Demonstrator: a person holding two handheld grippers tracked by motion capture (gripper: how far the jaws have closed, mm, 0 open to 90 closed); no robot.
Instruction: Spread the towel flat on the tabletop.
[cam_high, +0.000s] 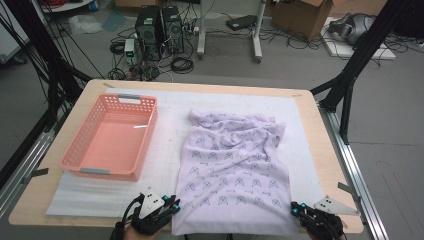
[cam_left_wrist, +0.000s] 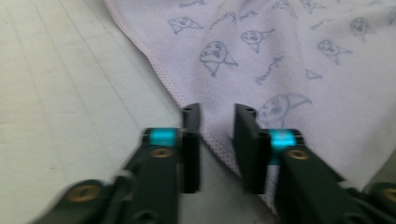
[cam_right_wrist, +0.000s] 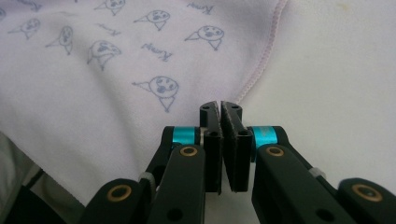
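The left claw (cam_left_wrist: 217, 122) stood open astride the hem of the lilac printed cotton cloth (cam_high: 235, 170); the right claw (cam_right_wrist: 220, 112) was closed on its edge.

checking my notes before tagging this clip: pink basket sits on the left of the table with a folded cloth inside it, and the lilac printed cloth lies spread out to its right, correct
Not quite. The pink basket is empty: the high view shows its bare floor with no cloth inside. The rest stands: it sits on the left of the table, and the lilac printed cloth lies spread out to its right.
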